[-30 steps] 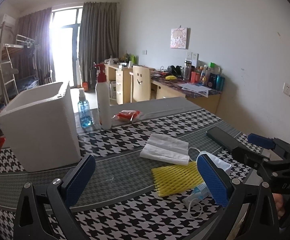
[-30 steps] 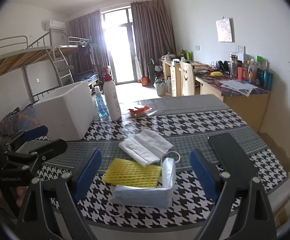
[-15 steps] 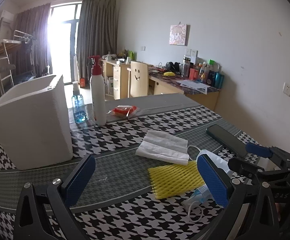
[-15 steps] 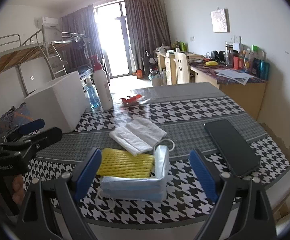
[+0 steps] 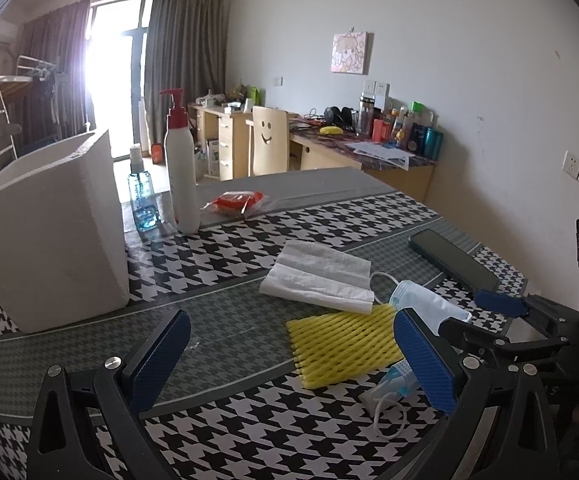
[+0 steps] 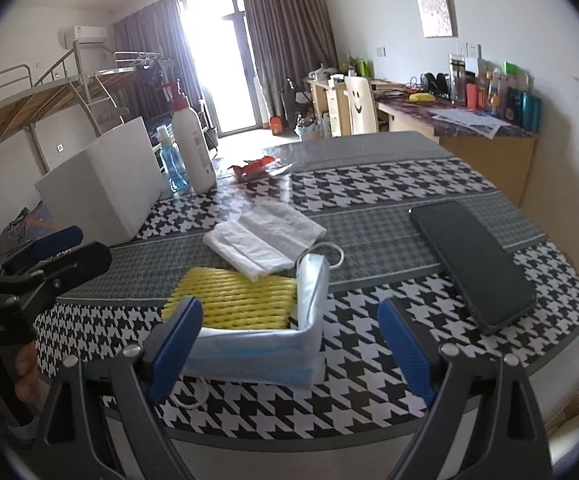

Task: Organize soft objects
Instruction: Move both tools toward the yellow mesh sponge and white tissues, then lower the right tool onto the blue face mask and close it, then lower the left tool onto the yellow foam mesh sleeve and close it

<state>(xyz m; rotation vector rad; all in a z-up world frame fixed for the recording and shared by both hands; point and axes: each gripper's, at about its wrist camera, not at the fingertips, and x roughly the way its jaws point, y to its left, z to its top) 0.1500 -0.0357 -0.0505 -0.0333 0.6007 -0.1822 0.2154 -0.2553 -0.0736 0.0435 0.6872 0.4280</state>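
Both of our grippers, left gripper [image 5: 289,364] and right gripper [image 6: 289,346], hang released; closing on the face mask [image 6: 257,350] could also snag the yellow foam net [image 6: 233,304] touching it.

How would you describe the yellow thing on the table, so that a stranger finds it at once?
Start at the white foam box on the table; go toward the near edge. There lies the yellow foam net, between white tissue and blue face mask. Only it is ribbed and yellow.
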